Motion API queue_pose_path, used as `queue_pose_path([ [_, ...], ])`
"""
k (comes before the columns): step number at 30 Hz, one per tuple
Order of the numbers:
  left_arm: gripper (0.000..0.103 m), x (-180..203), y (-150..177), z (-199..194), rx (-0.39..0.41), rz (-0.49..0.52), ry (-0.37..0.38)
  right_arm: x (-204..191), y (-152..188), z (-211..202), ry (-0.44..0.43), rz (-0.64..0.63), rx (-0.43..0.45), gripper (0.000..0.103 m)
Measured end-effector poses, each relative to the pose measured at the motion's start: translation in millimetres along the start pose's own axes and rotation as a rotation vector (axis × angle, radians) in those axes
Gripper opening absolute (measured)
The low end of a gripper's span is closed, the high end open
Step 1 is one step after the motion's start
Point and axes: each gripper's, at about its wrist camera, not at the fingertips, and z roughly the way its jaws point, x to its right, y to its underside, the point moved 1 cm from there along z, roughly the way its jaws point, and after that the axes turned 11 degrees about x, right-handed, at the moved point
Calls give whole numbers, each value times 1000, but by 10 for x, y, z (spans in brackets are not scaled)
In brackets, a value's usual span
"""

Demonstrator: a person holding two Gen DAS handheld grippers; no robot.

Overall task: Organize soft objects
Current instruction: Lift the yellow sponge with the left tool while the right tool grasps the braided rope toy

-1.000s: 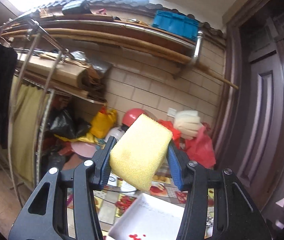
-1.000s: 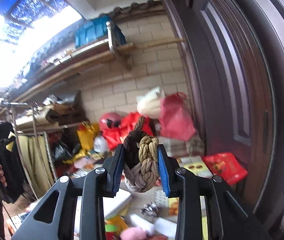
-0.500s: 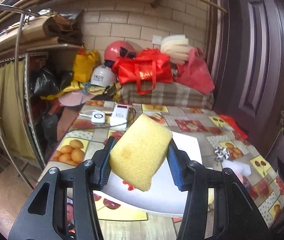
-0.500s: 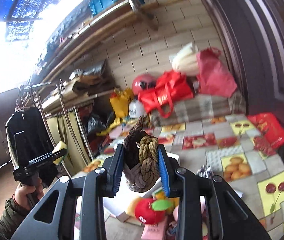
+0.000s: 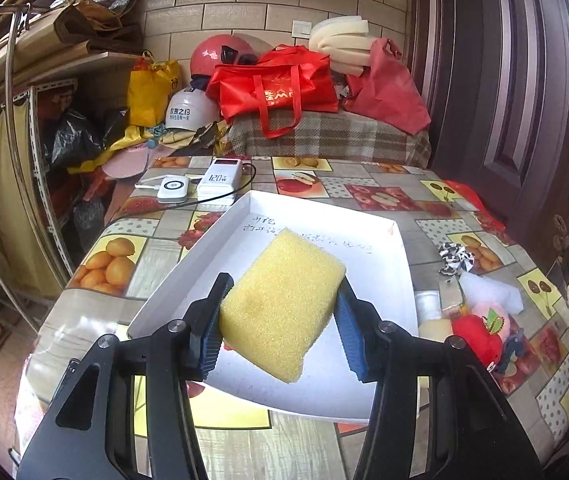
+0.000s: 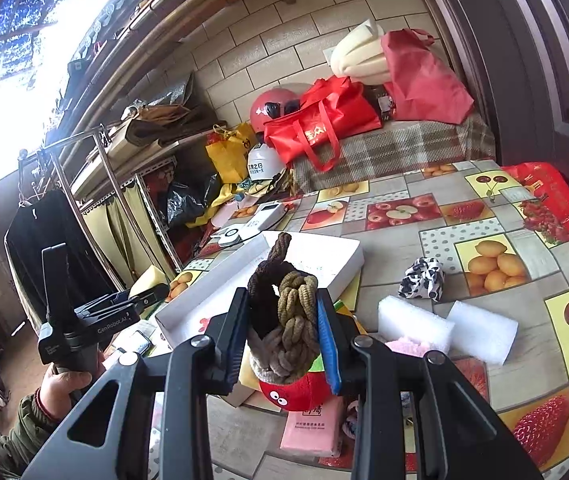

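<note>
My left gripper (image 5: pixel 280 322) is shut on a yellow sponge (image 5: pixel 280 304) and holds it above the near part of a white tray (image 5: pixel 364 392). My right gripper (image 6: pixel 282 338) is shut on a braided rope knot (image 6: pixel 284 328) of brown, olive and grey cord, held above the table near a red plush apple (image 6: pixel 298 394). The left gripper with its sponge shows at the left of the right wrist view (image 6: pixel 124 304), beside the tray (image 6: pixel 344 264).
The fruit-print tablecloth (image 6: pixel 484 216) carries two white foam blocks (image 6: pixel 480 330), a black-and-white scrunchie (image 6: pixel 422 278), a pink packet (image 6: pixel 312 426) and power banks (image 5: pixel 220 178). Red bags (image 5: pixel 280 84) and helmets stand at the back. A dark door (image 5: pixel 524 80) is at the right.
Both grippers have tilted down from the wall and shelves toward the table. The sponge now hangs over the white tray. Both still hold their objects.
</note>
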Motion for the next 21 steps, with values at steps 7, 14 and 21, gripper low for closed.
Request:
queue_pose_path([
  [7,49,2,39,7,-10,-3,4,4,42,35,1,3,-15,32],
  [14,49,-2,-33,64,-13,2,2,-73,35,121,-13,-18,-37,32],
  [21,49,-13,-215,475,-60,-14,-28,-503,-71,529,-107,-117,-80,32],
])
